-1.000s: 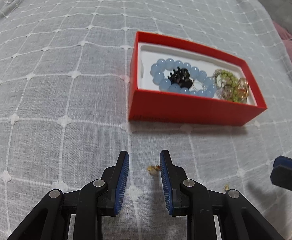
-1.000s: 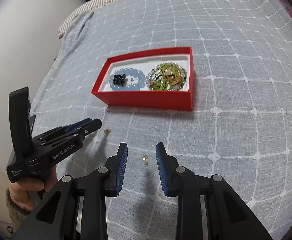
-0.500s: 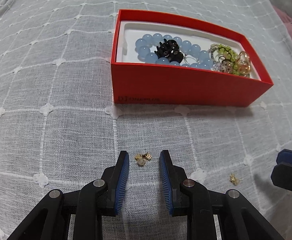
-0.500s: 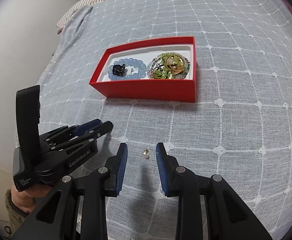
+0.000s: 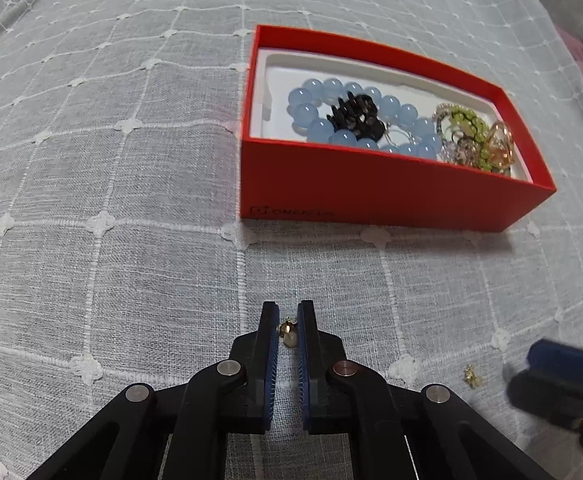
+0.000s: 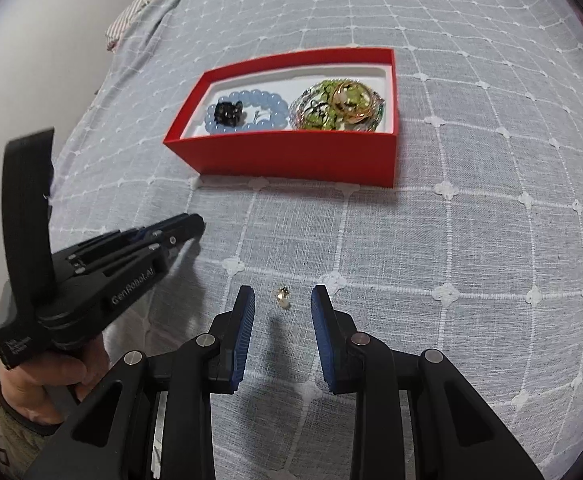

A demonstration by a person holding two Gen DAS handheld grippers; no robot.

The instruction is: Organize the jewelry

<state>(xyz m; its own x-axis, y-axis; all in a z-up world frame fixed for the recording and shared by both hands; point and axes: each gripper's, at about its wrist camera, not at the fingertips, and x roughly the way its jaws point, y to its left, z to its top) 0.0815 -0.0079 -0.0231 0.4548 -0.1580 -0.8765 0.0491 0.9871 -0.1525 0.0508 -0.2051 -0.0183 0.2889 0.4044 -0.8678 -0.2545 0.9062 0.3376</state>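
Two small gold earrings lie on the grey checked bedspread (image 5: 131,200). One earring (image 5: 288,330) sits clamped between the just-closed jaws of the left gripper (image 5: 288,334). The second earring (image 6: 282,297) lies free between the parted jaws of the right gripper (image 6: 282,312). "GenRobot.AI" shows on the left gripper's side; the red box (image 5: 371,192) bears blurred lettering, its front wall hiding part of the blue bead bracelet (image 5: 319,100).
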